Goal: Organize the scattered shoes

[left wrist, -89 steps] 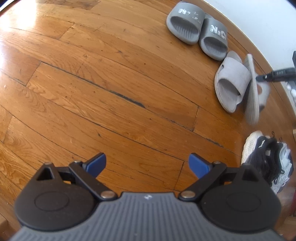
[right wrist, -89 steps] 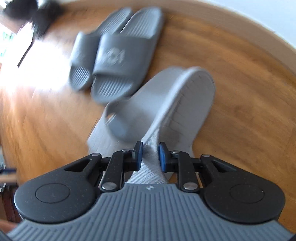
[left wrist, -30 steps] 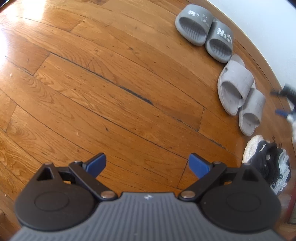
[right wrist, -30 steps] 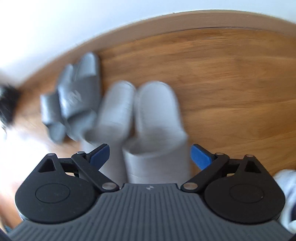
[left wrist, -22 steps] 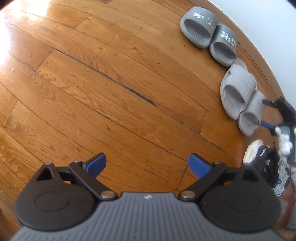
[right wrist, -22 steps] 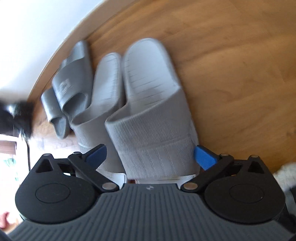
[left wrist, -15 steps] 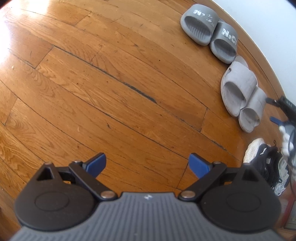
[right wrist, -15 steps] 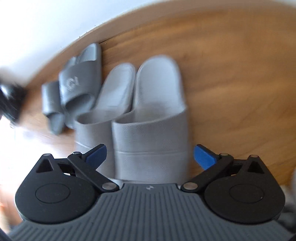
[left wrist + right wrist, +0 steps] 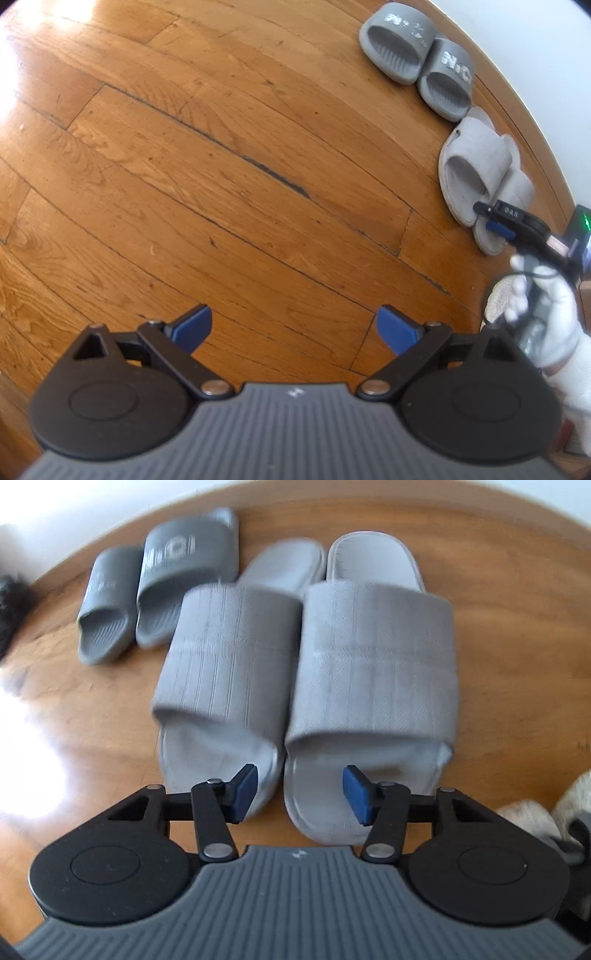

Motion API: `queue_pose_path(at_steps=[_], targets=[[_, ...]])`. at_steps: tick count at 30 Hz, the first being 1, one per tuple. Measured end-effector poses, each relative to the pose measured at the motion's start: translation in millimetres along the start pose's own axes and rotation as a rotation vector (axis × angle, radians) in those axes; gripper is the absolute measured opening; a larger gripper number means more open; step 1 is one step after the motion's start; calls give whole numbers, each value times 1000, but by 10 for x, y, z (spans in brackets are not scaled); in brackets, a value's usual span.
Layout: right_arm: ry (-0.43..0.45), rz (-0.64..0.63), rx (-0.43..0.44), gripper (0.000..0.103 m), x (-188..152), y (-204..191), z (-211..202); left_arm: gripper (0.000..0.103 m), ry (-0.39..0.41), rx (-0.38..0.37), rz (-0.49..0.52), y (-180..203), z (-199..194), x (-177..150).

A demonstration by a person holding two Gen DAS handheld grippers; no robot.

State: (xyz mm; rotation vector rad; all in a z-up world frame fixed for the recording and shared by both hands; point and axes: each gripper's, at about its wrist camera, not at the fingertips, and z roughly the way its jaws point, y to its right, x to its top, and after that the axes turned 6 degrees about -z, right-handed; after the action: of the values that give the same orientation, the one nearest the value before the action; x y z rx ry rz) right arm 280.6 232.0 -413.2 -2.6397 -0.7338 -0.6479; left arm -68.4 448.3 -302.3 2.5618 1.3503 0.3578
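Note:
Two light grey fabric slippers (image 9: pixel 306 657) lie side by side on the wooden floor, heels toward the wall; they also show in the left wrist view (image 9: pixel 476 170). Beside them lies a pair of dark grey rubber slides (image 9: pixel 162 587), also in the left wrist view (image 9: pixel 417 62). My right gripper (image 9: pixel 300 792) is open and empty, hovering just over the toe ends of the light slippers; it appears in the left wrist view (image 9: pixel 496 221). My left gripper (image 9: pixel 295 326) is open and empty above bare floor. A sneaker (image 9: pixel 496 299) lies partly hidden behind my gloved hand.
A wooden baseboard (image 9: pixel 524 122) and white wall run behind the shoe row. A pale sneaker edge (image 9: pixel 546 808) sits at the right. A dark fuzzy object (image 9: pixel 11 605) is at the far left. A dark device with a green light (image 9: pixel 581 225) stands by the wall.
The right gripper let go of the light grey slipper, which now lies flat beside its mate. The gripper drew back to the toe ends and its jaws narrowed somewhat. The left gripper barely moved.

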Motion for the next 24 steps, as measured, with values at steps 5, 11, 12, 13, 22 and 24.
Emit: queue_pose_path(at_steps=[5, 11, 12, 13, 22, 24], targets=[[72, -68, -48, 9, 112, -109, 54, 97, -8, -1, -14, -32, 10, 23], [116, -141, -109, 5, 242, -3, -1, 97, -10, -3, 2, -4, 15, 28], [121, -158, -112, 5, 260, 20, 12, 97, -14, -2, -3, -9, 27, 32], [122, -177, -108, 5, 282, 61, 39, 97, -16, -1, -6, -10, 37, 33], [122, -246, -90, 6, 790, 323, 316, 97, -36, 14, 32, 96, 103, 0], [107, -203, -86, 6, 890, 351, 396, 97, -44, 20, 29, 95, 132, -3]])
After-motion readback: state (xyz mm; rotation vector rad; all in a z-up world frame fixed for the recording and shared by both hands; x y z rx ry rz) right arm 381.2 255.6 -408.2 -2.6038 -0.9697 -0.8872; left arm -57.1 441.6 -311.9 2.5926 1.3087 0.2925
